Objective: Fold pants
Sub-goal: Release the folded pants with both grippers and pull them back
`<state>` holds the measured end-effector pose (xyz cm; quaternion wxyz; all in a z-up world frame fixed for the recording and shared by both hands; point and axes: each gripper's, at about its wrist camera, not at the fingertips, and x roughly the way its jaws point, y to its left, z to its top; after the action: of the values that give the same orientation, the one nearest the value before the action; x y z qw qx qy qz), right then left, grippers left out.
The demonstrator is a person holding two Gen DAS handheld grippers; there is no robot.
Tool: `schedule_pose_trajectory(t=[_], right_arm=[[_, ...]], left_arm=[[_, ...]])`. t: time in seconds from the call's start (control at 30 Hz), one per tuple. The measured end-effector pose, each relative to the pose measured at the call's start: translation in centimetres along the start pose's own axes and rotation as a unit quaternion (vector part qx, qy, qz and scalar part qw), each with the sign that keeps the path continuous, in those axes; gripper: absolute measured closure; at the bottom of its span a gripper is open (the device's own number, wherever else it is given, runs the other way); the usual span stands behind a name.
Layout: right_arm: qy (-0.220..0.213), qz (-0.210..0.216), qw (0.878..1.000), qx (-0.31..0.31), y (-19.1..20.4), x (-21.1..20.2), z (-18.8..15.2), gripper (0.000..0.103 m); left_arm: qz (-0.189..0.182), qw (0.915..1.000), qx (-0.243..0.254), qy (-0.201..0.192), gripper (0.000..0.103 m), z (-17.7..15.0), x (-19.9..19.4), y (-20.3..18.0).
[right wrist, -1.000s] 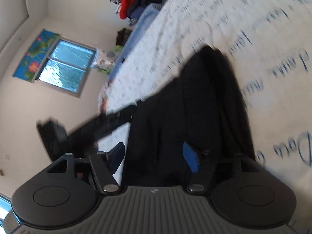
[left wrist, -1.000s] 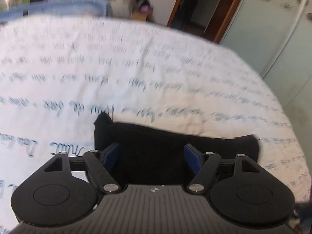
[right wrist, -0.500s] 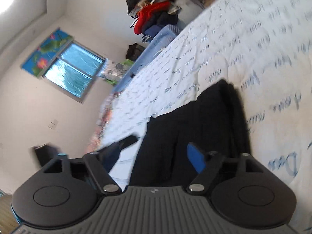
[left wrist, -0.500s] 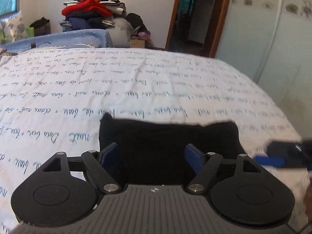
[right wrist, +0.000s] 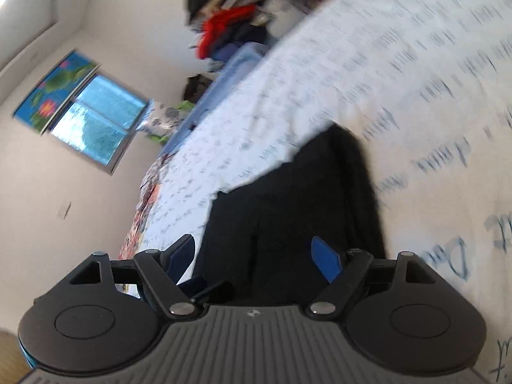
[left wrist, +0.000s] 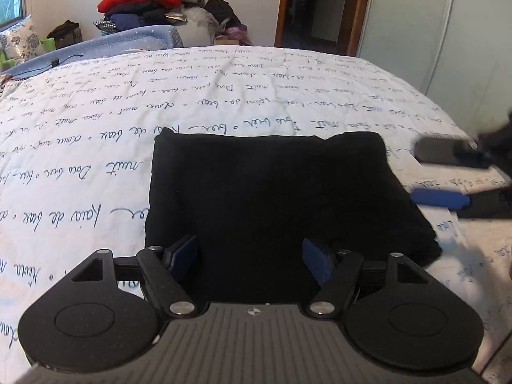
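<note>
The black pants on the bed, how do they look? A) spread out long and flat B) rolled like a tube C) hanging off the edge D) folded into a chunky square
D: in the left wrist view the black pants lie as a compact, near-square folded bundle on the white bedspread printed with handwriting.

1 pr black pants (left wrist: 272,198), folded, on 1 bed (left wrist: 224,102). 2 grippers, both mine: left (left wrist: 251,257), right (right wrist: 254,257). 2 blue pads each. Far left: 1 window (right wrist: 96,124), 1 clothes pile (left wrist: 147,3). Far right: 1 doorway (left wrist: 315,6).
</note>
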<state>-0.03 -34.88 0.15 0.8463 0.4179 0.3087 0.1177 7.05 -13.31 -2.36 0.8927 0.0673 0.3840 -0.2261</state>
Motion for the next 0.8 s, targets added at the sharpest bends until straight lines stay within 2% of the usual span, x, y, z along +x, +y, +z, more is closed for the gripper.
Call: schedule_pose_trajectory(t=[0.1,0.17,0.3,0.37,0.43,0.5,0.67,0.73,0.8], right_arm=[[0.004,-0.014,0.998,-0.057,2.2,1.4,0.7,0.023],[0.014,-0.030,0.997,-0.070,2.7,2.8,1.5,0.022],[0.042,-0.051,0.997,-0.042,1.1,5.9,3.3,0.022],[0.052,-0.039,0.998,-0.016,-0.5,6.7,3.6,0.023],[0.044,-0.011,0.999,0.004,-1.9,6.5,3.4,0.023],[0.044,-0.006,0.999,-0.016,-1.9,6.1,3.0,0.024],[0.023,-0.057,0.997,-0.047,1.1,3.2,1.6,0.021],[0.011,-0.051,0.995,-0.082,2.3,1.6,-0.1,0.020],[0.025,-0.058,0.993,-0.100,2.7,1.3,-1.9,0.020]], left_arm=[[0.007,0.9999,0.009,0.005,0.026,-0.6,0.3,-0.3],[0.007,0.9999,0.011,0.005,0.026,-0.7,0.5,-0.3],[0.005,0.9999,0.009,0.007,0.025,-0.6,0.9,-0.3],[0.005,0.9999,0.008,0.003,0.025,-0.8,1.0,-0.4],[0.004,1.0000,0.009,-0.001,0.025,-1.0,1.1,-0.3],[0.004,0.9999,0.012,-0.005,0.025,-1.3,1.1,-0.4],[0.001,1.0000,0.009,-0.005,0.025,-1.2,0.6,-0.2],[0.000,0.9999,0.010,-0.008,0.024,-1.3,0.6,-0.1],[0.003,0.9999,0.013,-0.009,0.024,-1.4,0.8,-0.2]])
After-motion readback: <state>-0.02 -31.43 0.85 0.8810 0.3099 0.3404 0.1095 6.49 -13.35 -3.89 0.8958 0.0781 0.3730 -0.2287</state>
